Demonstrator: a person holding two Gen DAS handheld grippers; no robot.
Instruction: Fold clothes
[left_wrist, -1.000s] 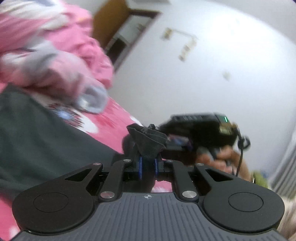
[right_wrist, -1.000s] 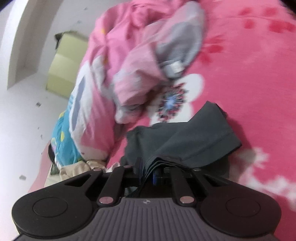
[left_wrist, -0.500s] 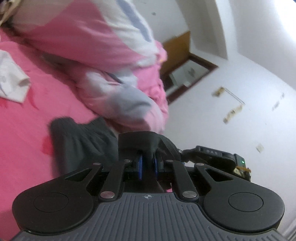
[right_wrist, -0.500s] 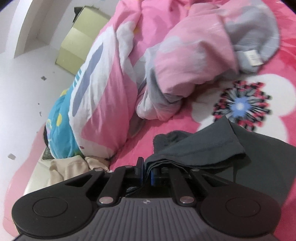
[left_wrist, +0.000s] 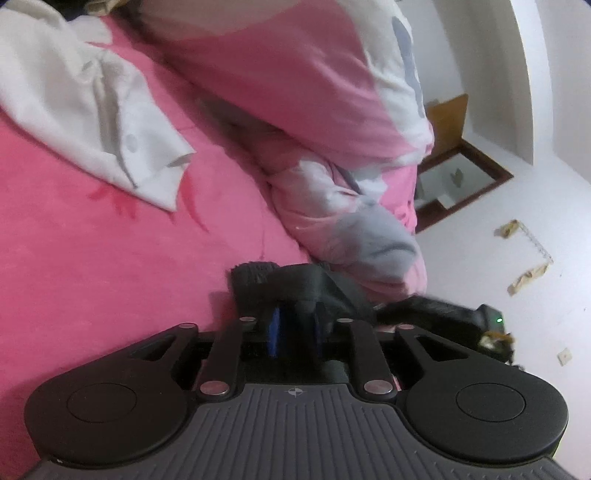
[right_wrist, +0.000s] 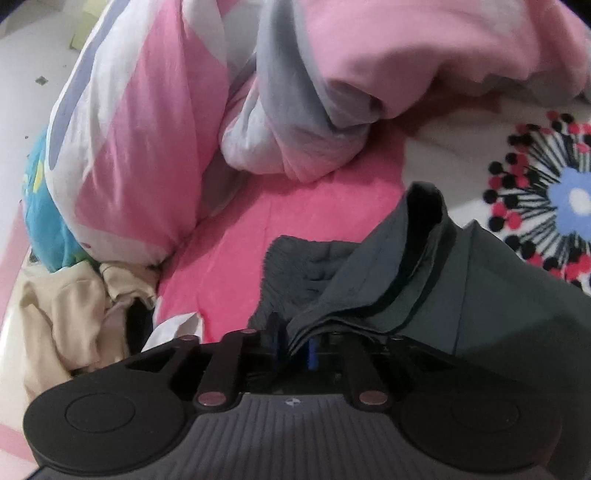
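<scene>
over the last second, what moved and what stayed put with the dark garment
Both hand-held grippers carried the dark grey garment forward across the pink bedspread toward the pink quilt, which now looms larger; the flower print slid off to the right. The left hand-held gripper swung from facing the wall to facing the bed, bringing a white shirt into view. Unchanged: the left and right hand-held gripper both stay shut on the garment's edge.

Black tongs (left_wrist: 295, 328), blue-padded fingers (left_wrist: 274, 332)
</scene>
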